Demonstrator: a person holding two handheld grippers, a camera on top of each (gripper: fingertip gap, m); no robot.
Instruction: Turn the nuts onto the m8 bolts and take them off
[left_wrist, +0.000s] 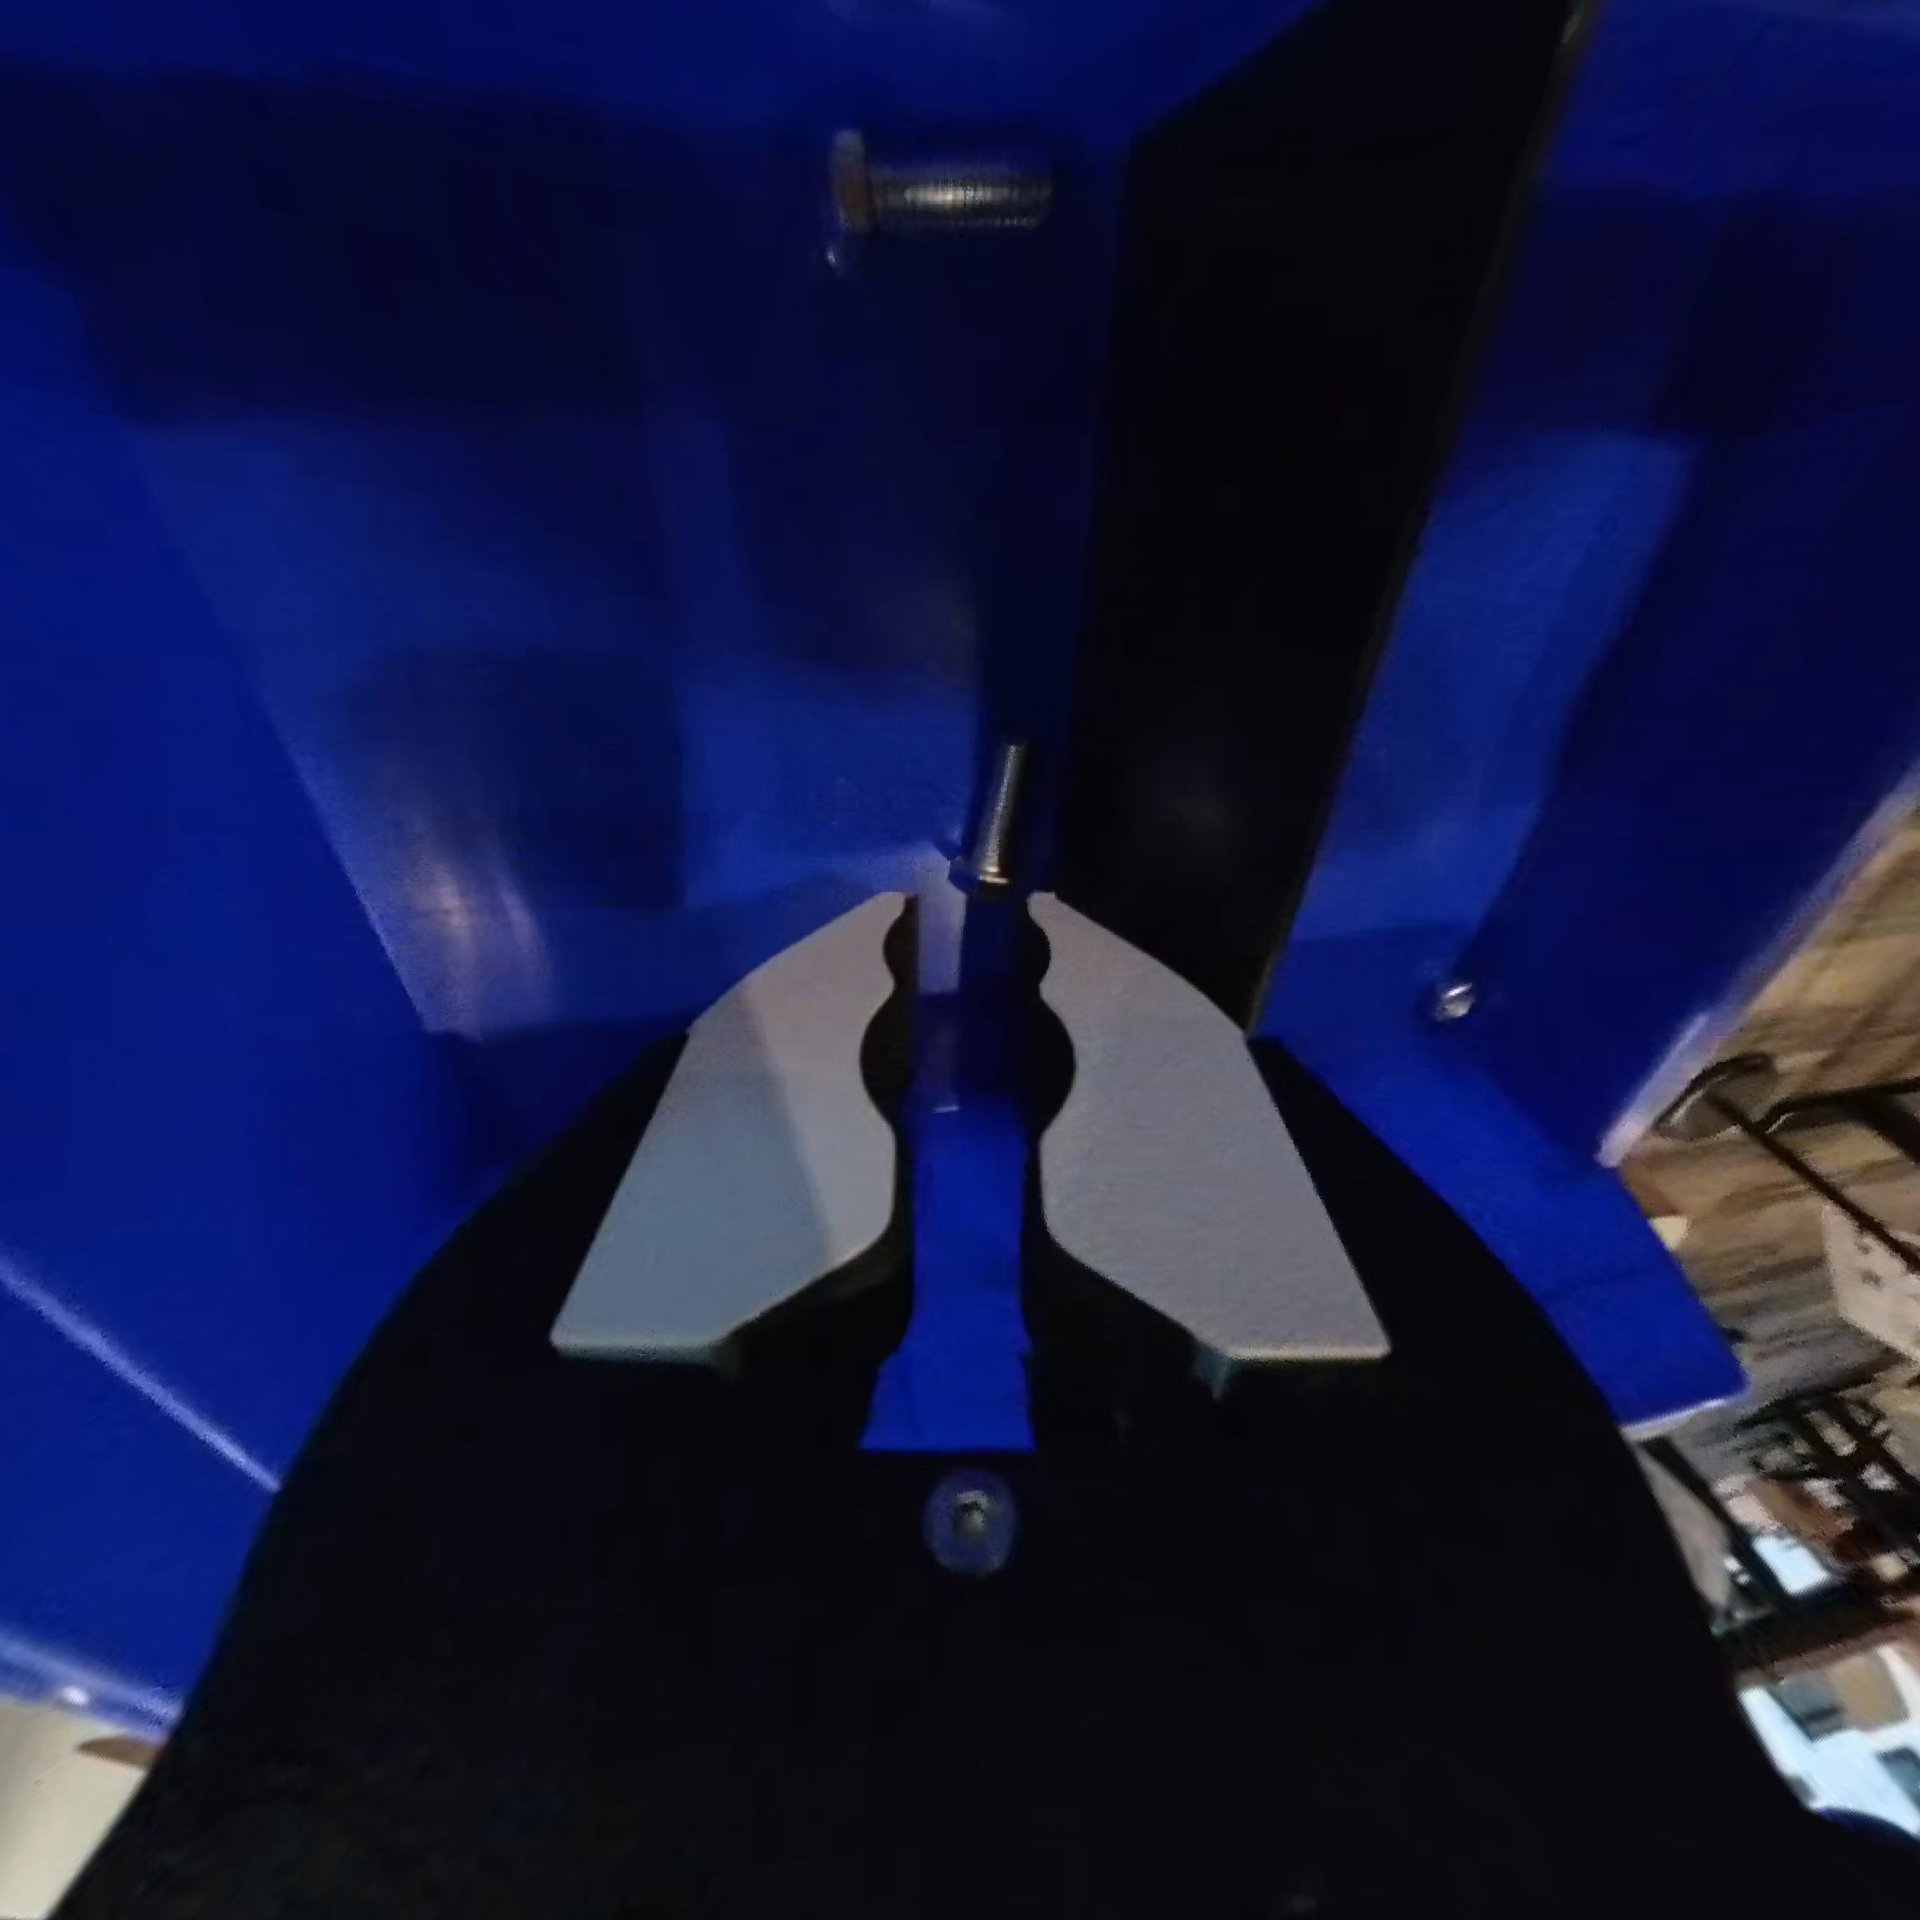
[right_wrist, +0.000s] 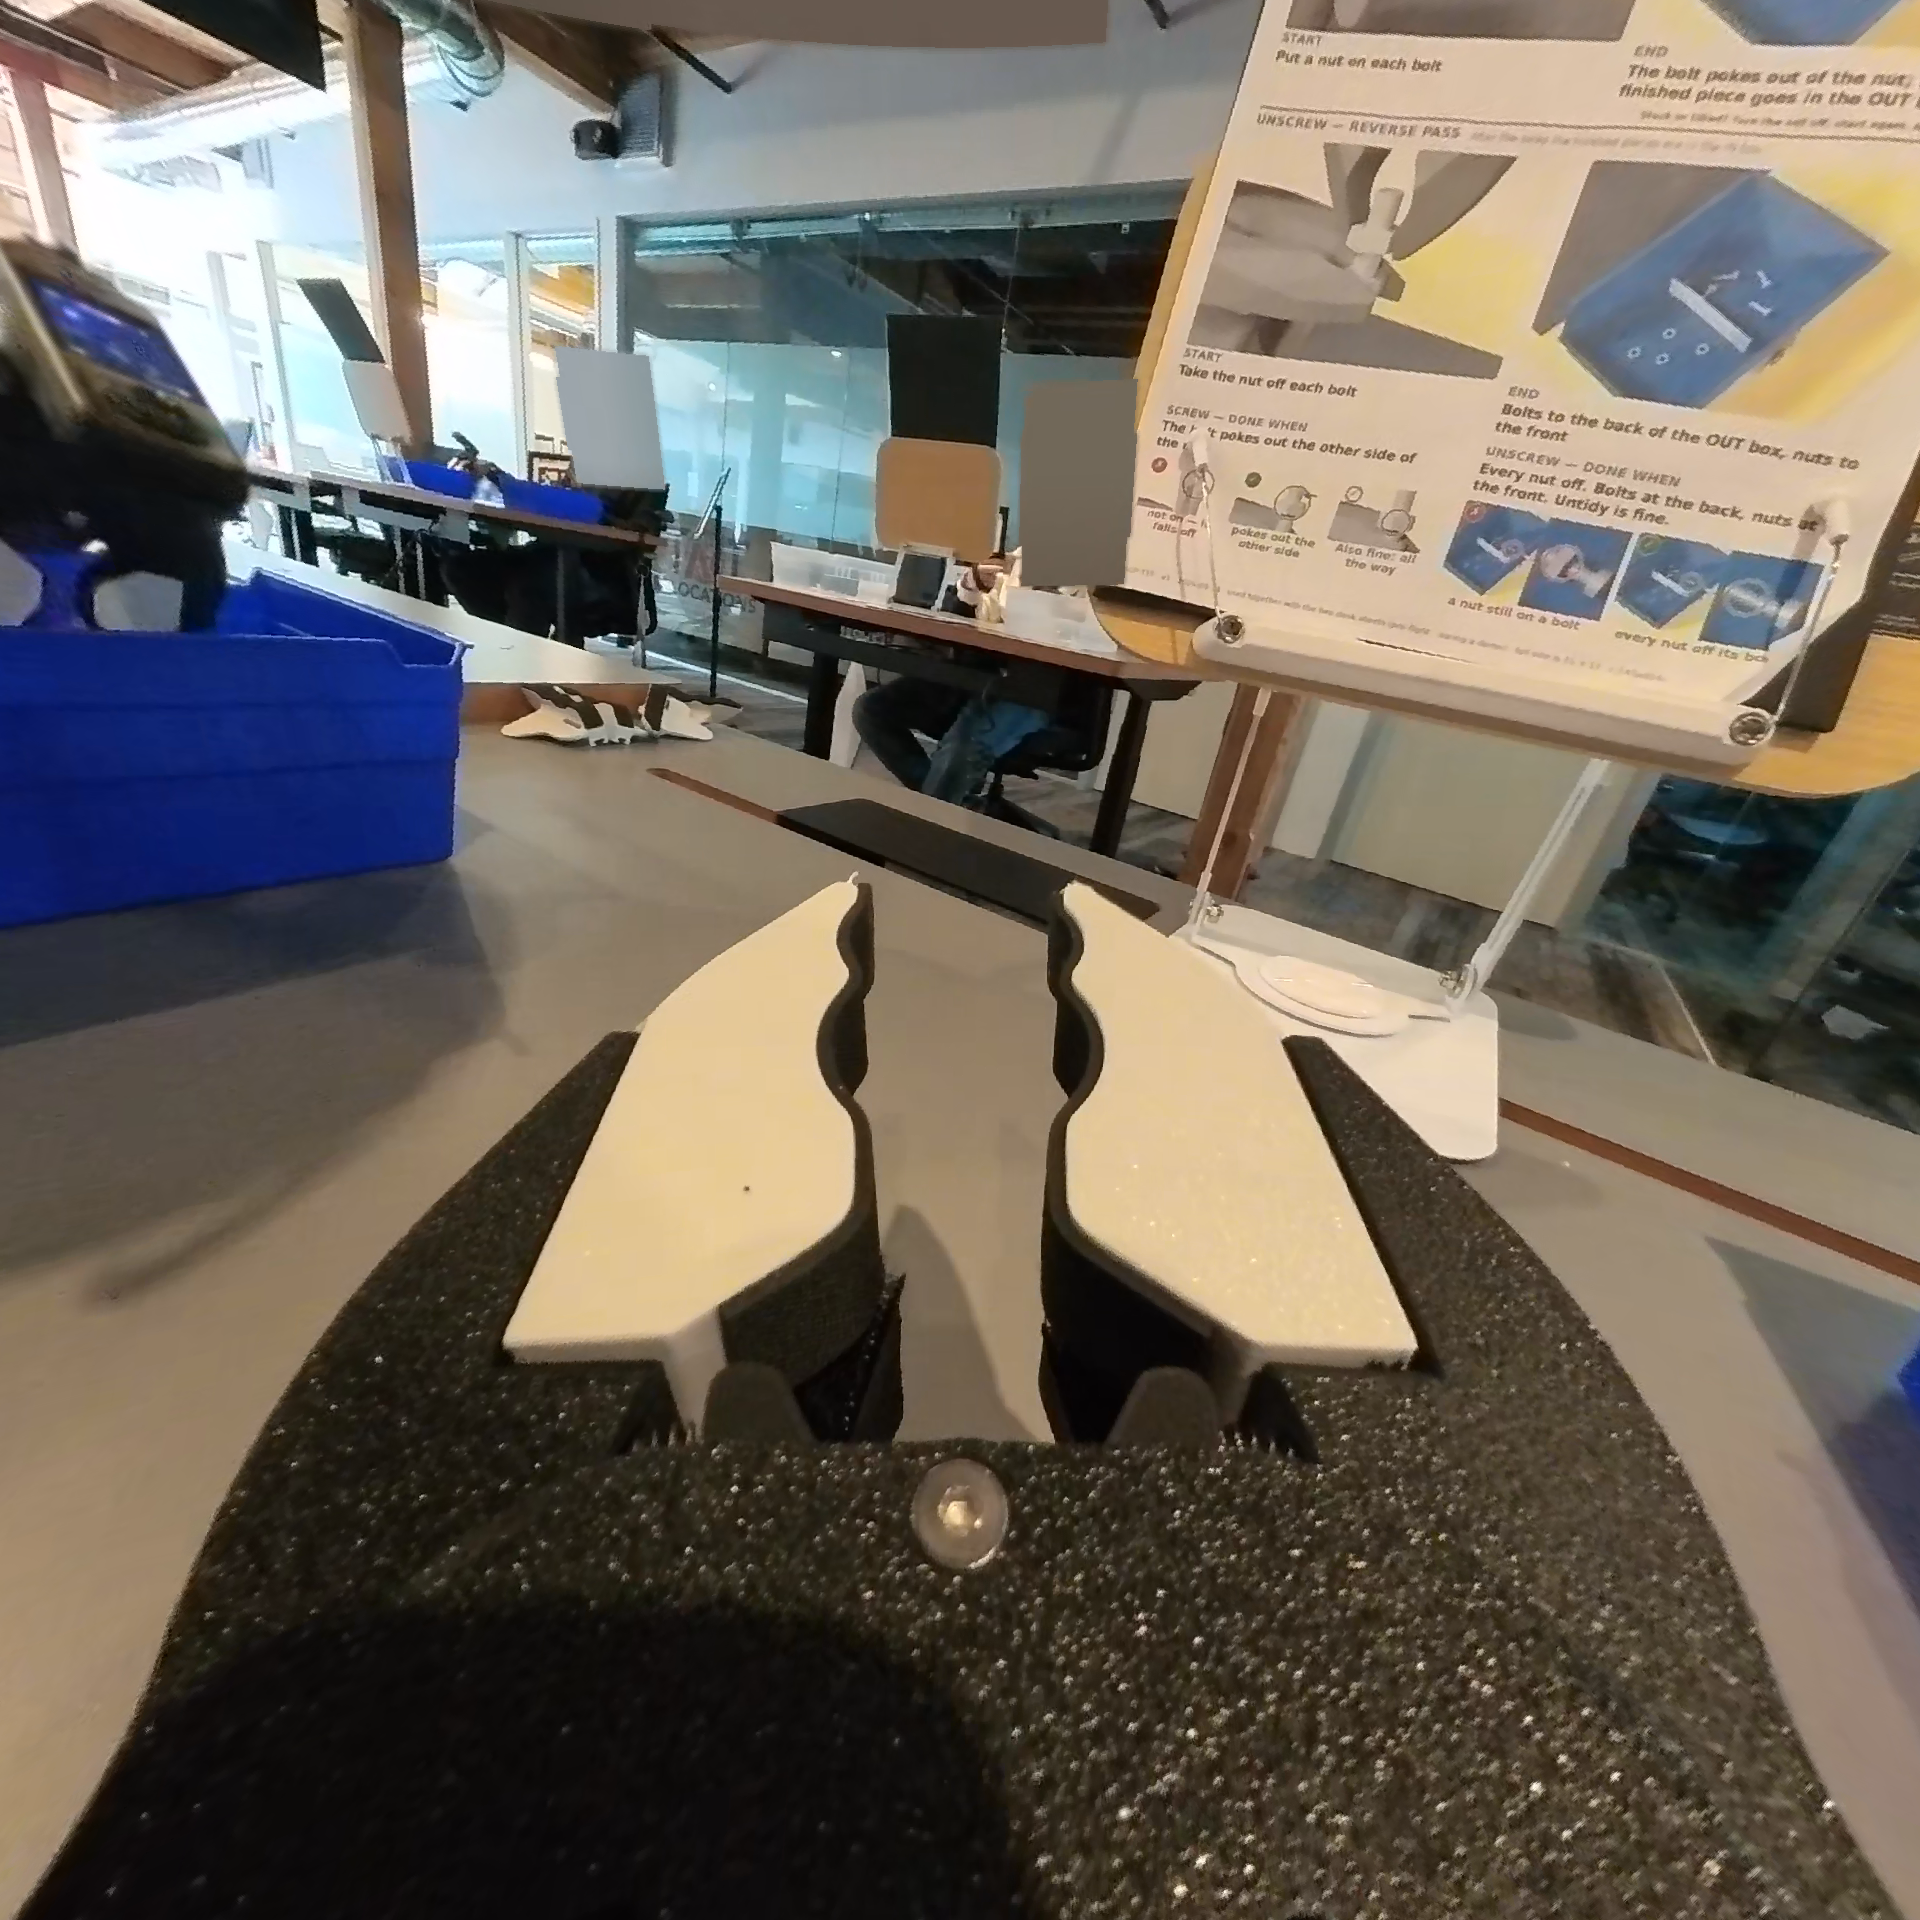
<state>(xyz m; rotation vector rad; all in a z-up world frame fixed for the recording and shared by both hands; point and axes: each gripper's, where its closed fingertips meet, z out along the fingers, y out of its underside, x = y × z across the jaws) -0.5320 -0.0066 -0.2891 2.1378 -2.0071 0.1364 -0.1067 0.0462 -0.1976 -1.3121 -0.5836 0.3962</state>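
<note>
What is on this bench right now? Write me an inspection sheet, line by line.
Surface: grey tabletop with a flat black panel.
Job's things: blue plastic bin with a black divider; one silver threaded bolt lying inside, a second silver bolt at the left gripper's tips; nuts: nothing seen.
Clutter: white-and-black loose parts.
Grippers: left gripper inside the bin, fingers narrowly apart, a gap showing beside the second bolt; right gripper open, empty, above the table.
Cables: nothing seen clearly.
Surroundings: illustrated instruction sheet on a white stand; office desks, glass partitions, a seated person's legs.
</note>
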